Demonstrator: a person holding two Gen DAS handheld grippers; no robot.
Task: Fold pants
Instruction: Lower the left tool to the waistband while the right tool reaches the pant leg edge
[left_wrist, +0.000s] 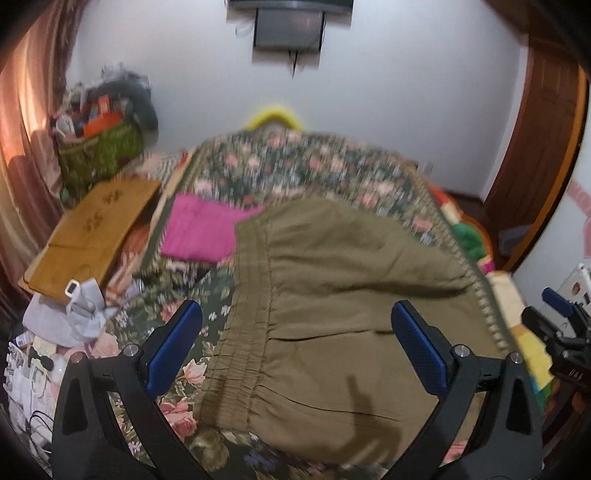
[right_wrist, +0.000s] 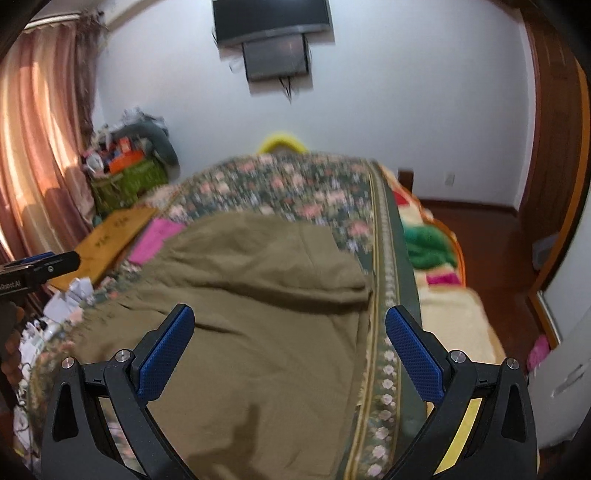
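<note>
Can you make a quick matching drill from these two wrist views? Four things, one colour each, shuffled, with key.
Things:
1. pants
2. folded cloth
3. board
4. gripper pads

Colours:
A. blue
B. olive
C. magenta
D. tan wood

Pairs: 1-B, 2-C, 3-D, 4-A

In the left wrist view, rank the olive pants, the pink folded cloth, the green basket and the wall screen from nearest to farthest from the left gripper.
From the left gripper:
1. Olive pants, directly under the open jaws.
2. Pink folded cloth, ahead, left.
3. Green basket, far left by the curtain.
4. Wall screen, high on the far wall.
</note>
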